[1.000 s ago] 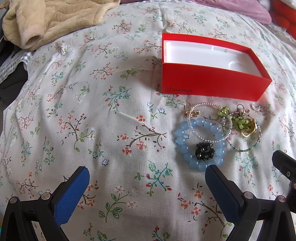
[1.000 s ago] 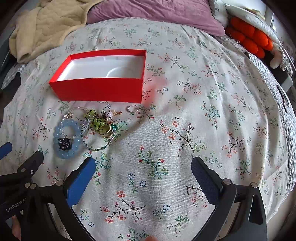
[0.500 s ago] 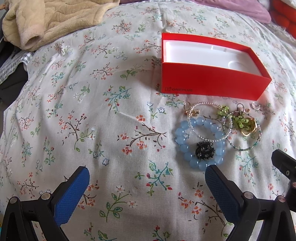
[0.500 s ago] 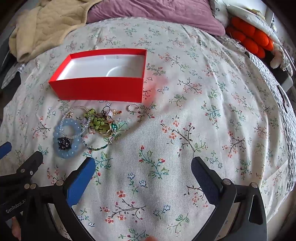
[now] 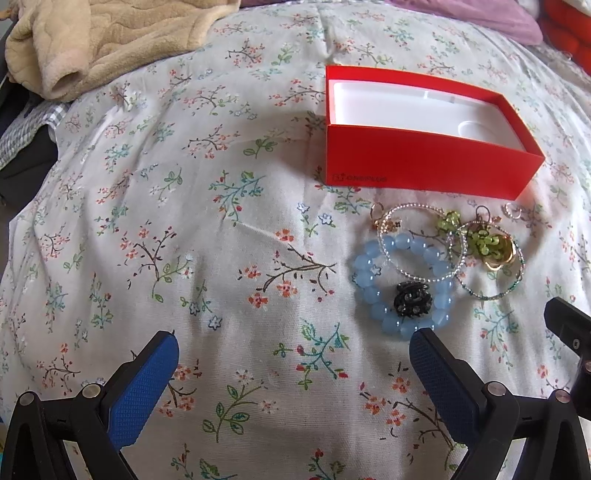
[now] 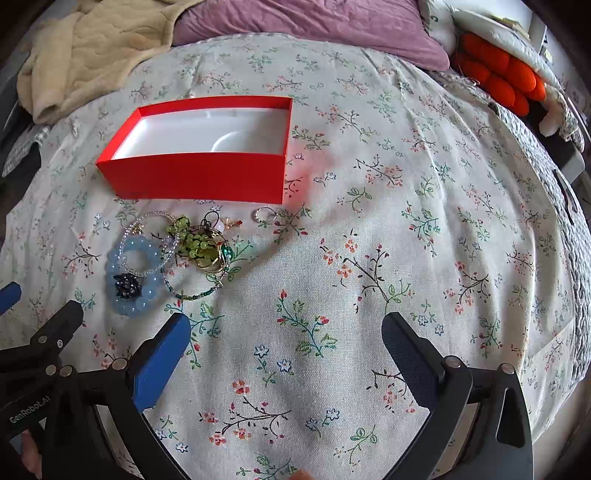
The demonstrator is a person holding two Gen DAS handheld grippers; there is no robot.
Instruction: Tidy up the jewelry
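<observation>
A: What is on the far left?

B: A soft tan blanket (image 5: 110, 40) is bunched up at the top corner of the bed (image 5: 184, 221). The bed has a sheet with little flowers on it.

A: Where is the left hand-held gripper (image 5: 293, 347)?

B: It is low over the sheet. Its two blue fingers (image 5: 144, 391) are spread wide apart and there is nothing between them.

A: And next?

B: A red box (image 5: 428, 173) sits on the bed. It is open on top, white inside, and nothing is in it.

A: Where is the jewelry?

B: Just in front of the box, in a little pile. A blue bead bracelet (image 5: 373, 299) has a black clip (image 5: 412, 303) lying on it. A thin clear bead ring (image 5: 413, 275) lies partly over the blue one. To the right are green beads (image 5: 484, 243), a gold piece (image 5: 506, 254) and a thin green bead loop (image 5: 487, 295). A small silver ring (image 6: 264, 215) lies a bit apart.

A: And the right hand-held gripper (image 6: 286, 334)?

B: It is wide too, holding nothing, right of the pile. A purple pillow (image 6: 314, 26) and something orange (image 6: 502, 79) are far behind.
</observation>
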